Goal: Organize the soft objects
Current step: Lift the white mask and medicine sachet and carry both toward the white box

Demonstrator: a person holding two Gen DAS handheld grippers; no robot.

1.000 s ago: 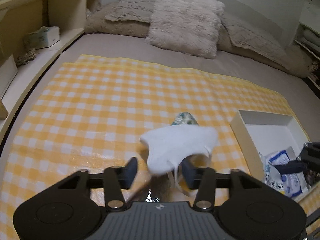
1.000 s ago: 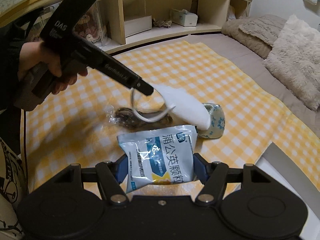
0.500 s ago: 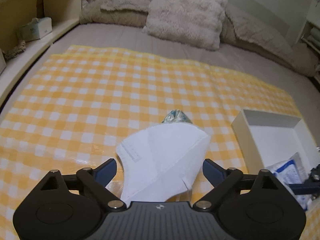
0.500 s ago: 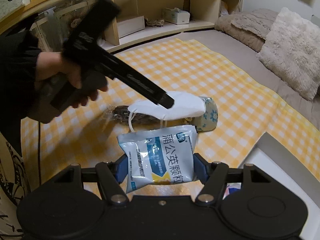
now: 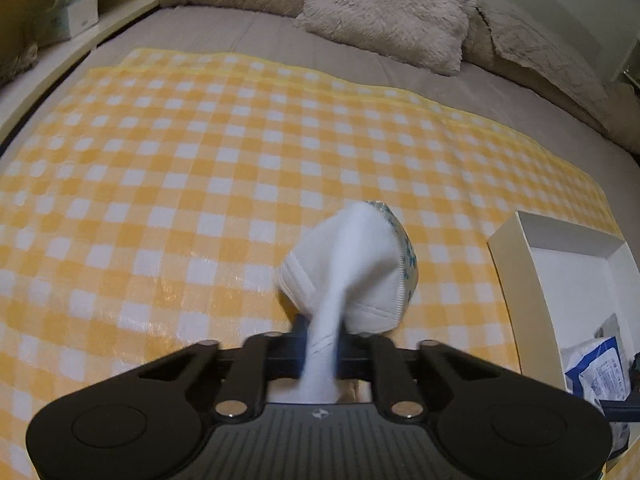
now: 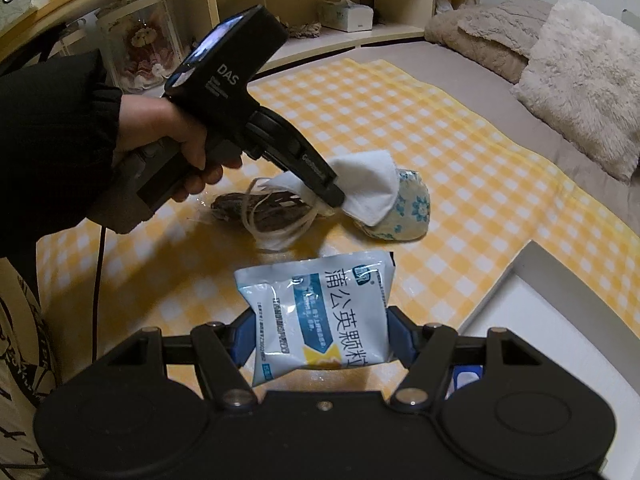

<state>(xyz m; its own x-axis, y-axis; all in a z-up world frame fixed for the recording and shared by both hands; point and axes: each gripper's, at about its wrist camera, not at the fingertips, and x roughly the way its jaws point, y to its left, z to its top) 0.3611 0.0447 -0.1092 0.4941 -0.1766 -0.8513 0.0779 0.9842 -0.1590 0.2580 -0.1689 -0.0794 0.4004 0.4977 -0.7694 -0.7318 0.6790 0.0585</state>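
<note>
I am holding the left hand-held gripper point(image 5: 322, 344) with its jaws pinched together on a white face mask point(image 5: 352, 272), which is sticking up ahead of the fingers above the yellow checked cloth point(image 5: 200, 160) on the bed. In the right wrist view the mask's ear loops point(image 6: 276, 232) are dangling down beside a clear packet of dark brown stuff point(image 6: 256, 208). Just behind the mask, a small blue-flowered pouch point(image 6: 404, 216) is lying on the cloth. My right hand-held gripper point(image 6: 320, 340) is clamped on a blue and white sachet point(image 6: 320, 312), its jaws partway apart on either side of it. A white open box point(image 5: 560, 272) is sitting at the cloth's right edge. A fluffy pillow point(image 5: 392, 12) is resting at the head of the bed.
</note>
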